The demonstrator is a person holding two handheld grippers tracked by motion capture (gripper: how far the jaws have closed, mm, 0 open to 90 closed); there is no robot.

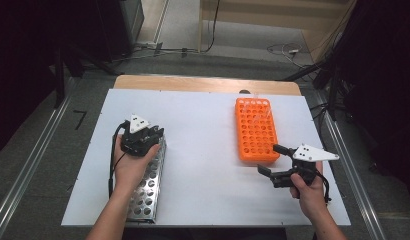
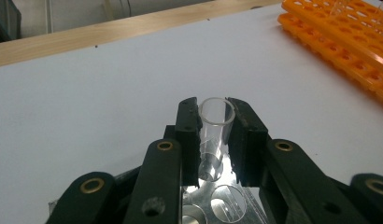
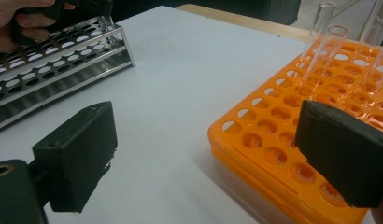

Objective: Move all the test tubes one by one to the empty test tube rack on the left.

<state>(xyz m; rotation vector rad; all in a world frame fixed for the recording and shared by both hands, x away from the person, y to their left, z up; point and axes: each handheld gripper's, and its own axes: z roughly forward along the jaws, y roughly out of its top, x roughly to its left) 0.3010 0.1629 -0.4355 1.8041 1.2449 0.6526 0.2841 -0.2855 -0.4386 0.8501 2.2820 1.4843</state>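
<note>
While the left hand-held gripper (image 2: 216, 140) clamps a glass tube (image 2: 216, 128) above the metal rack (image 1: 147, 185), the right hand-held gripper (image 3: 203, 158) hangs with jaws apart beside the orange rack (image 1: 255, 129) on the tabletop (image 1: 203, 150).

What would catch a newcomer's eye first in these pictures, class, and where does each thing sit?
The bright orange rack stands out on the right half of the white table, with a few clear tubes standing at its far end. Next comes the left tool, shut on a clear glass tube above the metal rack at the table's left. The right tool hangs open beside the orange rack's near corner.
</note>
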